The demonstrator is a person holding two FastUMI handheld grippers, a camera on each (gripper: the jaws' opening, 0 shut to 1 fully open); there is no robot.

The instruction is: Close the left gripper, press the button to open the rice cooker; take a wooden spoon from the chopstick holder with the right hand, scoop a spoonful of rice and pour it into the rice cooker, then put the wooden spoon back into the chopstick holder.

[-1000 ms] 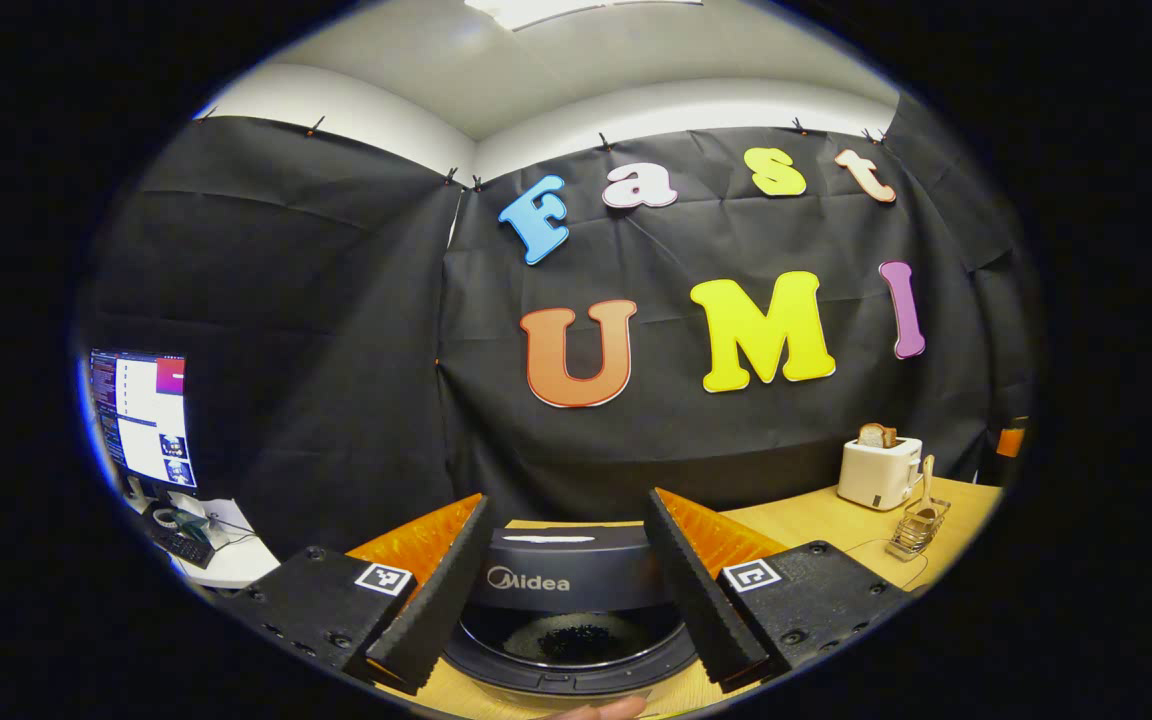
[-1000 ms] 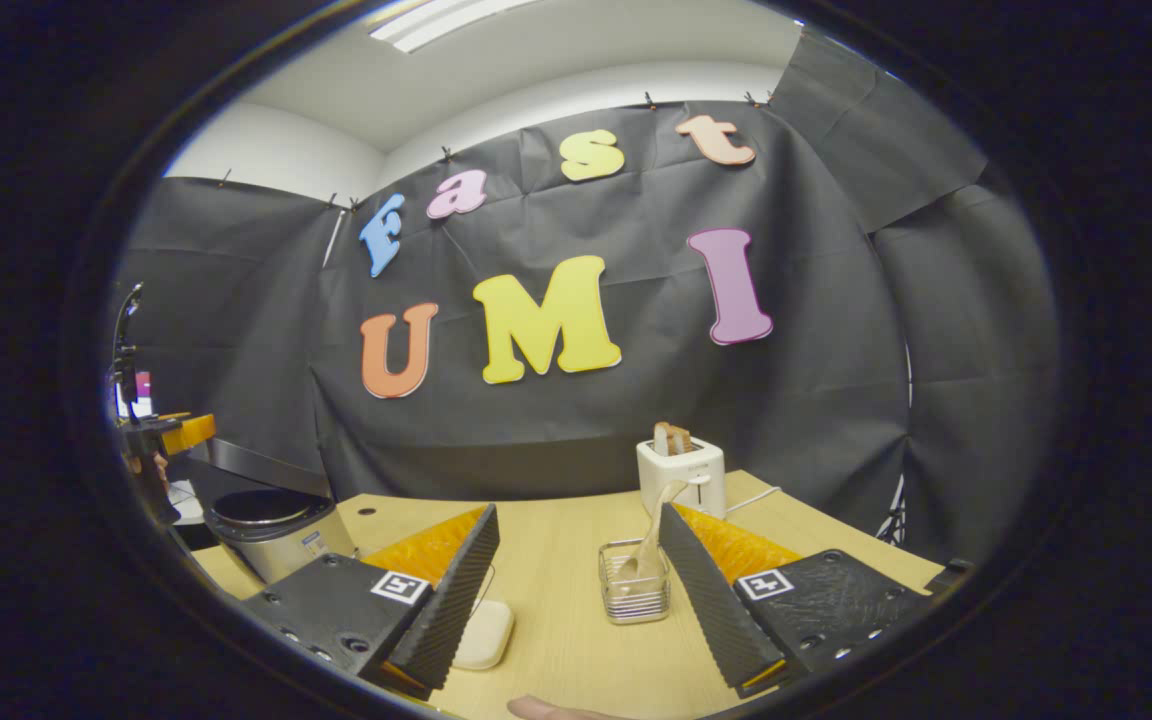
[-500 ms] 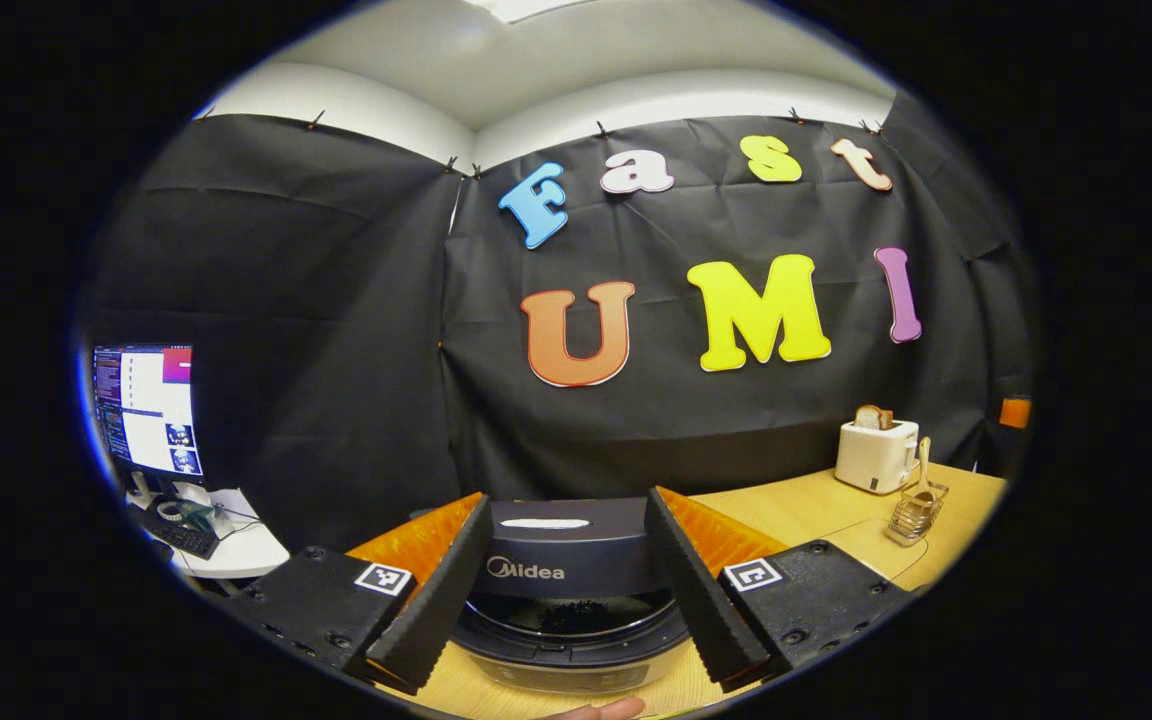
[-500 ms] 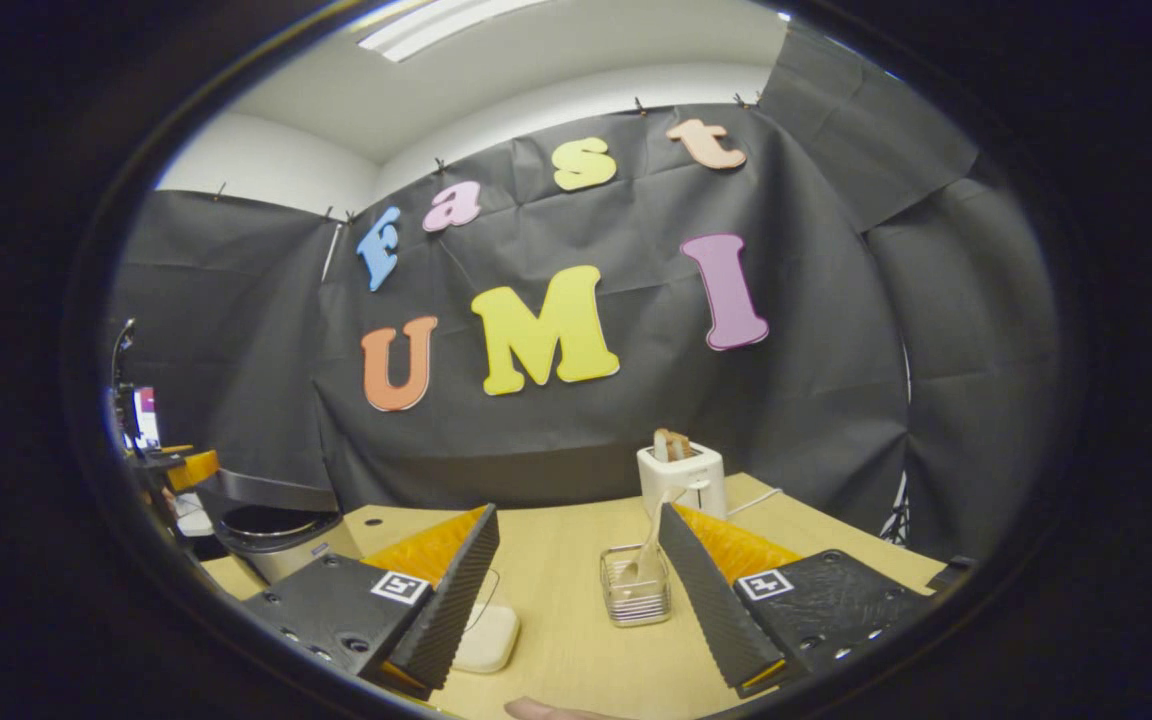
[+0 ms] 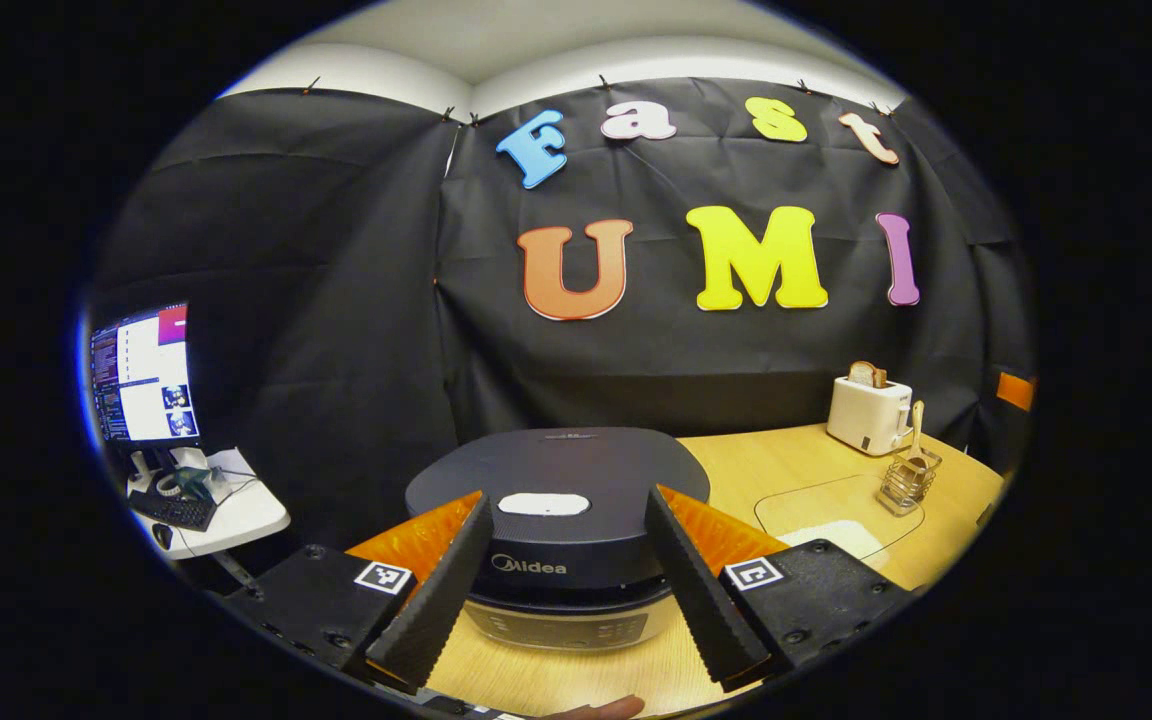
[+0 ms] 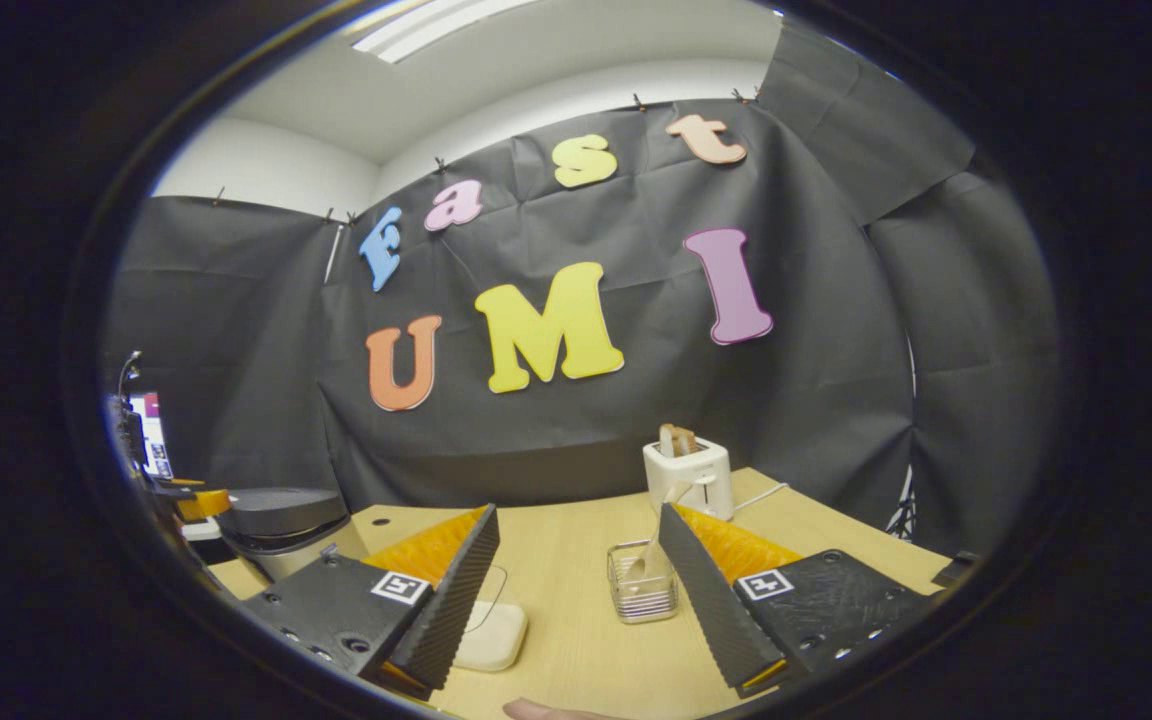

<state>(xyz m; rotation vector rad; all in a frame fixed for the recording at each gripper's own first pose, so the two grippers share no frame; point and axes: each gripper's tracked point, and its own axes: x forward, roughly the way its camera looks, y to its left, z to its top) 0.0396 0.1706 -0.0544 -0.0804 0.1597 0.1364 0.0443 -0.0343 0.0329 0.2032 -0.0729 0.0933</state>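
Looking along the left gripper (image 5: 561, 590) in the left gripper view, its two fingers are spread wide apart and pinch nothing. Between the fingers, just ahead of them, sits the rice cooker (image 5: 558, 520), dark and round, with its lid down flat. A small white button (image 5: 543, 504) sits on top of the lid, between the two fingertips, and neither finger touches it. The cooker stands on a wooden table (image 5: 766, 475). Far off past the right finger, a wire chopstick holder (image 5: 900, 482) stands on the table, and a wooden spoon (image 5: 916, 425) sticks up out of it. A white toaster (image 5: 866, 412) with bread in it stands just behind the holder. Past the left finger, well away, a lit screen (image 5: 141, 372) stands on a small white desk. In the right gripper view, the right gripper (image 6: 576, 590) also has its fingers spread wide, holding nothing. Between the fingers, closer to the right one, stands the chopstick holder (image 6: 643, 596), with the wooden spoon (image 6: 658, 535) leaning in it, bowl end down. The right finger hides part of the holder's side, so I cannot tell if they touch. Just beside the left finger lies a flat white dish (image 6: 494, 635). The toaster (image 6: 688, 475) stands farther back. Far past the left finger sits the rice cooker (image 6: 281, 520), lid closed, with the other gripper's orange part just beside it.
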